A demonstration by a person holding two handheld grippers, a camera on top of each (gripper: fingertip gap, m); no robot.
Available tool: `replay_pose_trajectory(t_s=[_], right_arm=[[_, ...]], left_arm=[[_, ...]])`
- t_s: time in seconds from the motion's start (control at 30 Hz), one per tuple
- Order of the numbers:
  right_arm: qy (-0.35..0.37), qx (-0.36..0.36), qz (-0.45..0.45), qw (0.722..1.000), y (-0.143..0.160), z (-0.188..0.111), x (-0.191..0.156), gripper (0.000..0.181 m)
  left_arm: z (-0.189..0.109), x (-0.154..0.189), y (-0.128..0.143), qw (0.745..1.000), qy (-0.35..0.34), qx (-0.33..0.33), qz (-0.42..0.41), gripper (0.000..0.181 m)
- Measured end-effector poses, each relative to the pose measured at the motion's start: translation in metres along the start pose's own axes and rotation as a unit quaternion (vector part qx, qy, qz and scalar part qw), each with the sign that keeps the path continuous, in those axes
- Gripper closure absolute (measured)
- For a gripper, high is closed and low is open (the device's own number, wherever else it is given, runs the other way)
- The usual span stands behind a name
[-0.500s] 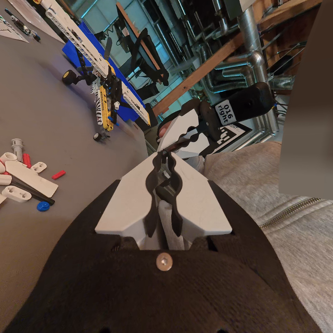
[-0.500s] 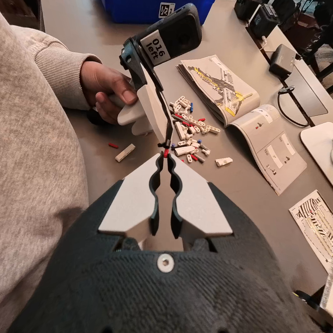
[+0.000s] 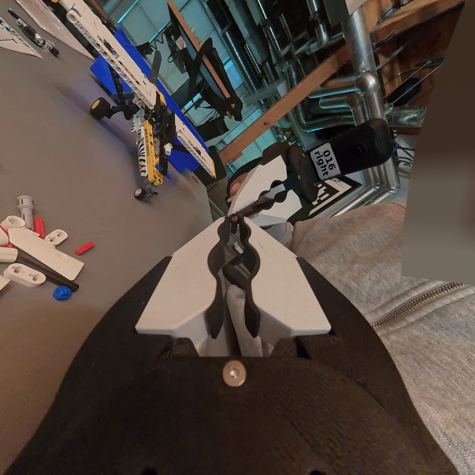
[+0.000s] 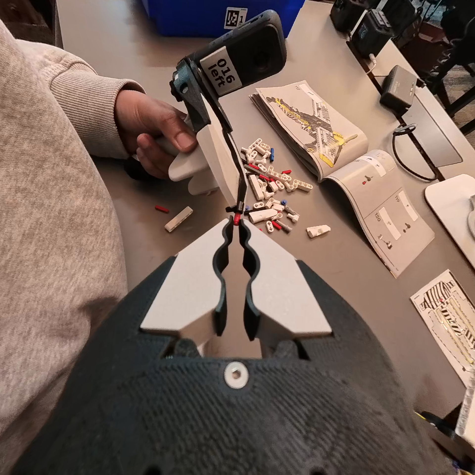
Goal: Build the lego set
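Above the grey bench (image 4: 144, 46), a red pin (image 4: 236, 218) clenched by the right gripper (image 4: 236, 223) is being mated to a black piece (image 4: 239, 207) grasped by the left gripper (image 4: 237, 205); careful alignment is needed next.

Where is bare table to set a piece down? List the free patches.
Free: the table between the booklet, sticker sheet and right gripper; also around the white beam beside the sweatshirt. Crowded: the parts pile left of the booklet.

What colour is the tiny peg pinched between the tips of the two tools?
Red: the small red peg, clearest in the right wrist view.
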State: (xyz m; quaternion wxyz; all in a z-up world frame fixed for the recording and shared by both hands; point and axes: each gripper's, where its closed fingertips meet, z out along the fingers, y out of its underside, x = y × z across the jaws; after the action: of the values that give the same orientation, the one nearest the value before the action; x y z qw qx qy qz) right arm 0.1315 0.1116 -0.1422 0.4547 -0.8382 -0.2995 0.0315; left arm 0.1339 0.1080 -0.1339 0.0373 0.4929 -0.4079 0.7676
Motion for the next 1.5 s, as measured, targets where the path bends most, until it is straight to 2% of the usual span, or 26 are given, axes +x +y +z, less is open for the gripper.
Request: replay_pose_trajectory(t_s=[0.8,1.2,1.33,1.5], right_arm=[[-0.009,0.002,0.001,1.000,0.000,-0.001,-0.001,0.178],[-0.095,0.054,0.111,0.988,-0.003,-0.008,-0.009,0.179],[-0.131,0.040,0.137,0.981,0.002,-0.011,-0.014,0.179],[-0.129,-0.015,0.085,0.988,0.012,-0.012,-0.018,0.179]], left_arm=[[0.001,-0.001,0.002,1.000,-0.004,-0.007,0.005,0.177],[0.003,0.007,0.007,0.999,0.032,-0.023,-0.022,0.177],[0.006,0.007,0.013,0.998,0.029,-0.044,-0.020,0.177],[0.010,0.001,0.022,0.997,0.008,-0.073,-0.024,0.177]])
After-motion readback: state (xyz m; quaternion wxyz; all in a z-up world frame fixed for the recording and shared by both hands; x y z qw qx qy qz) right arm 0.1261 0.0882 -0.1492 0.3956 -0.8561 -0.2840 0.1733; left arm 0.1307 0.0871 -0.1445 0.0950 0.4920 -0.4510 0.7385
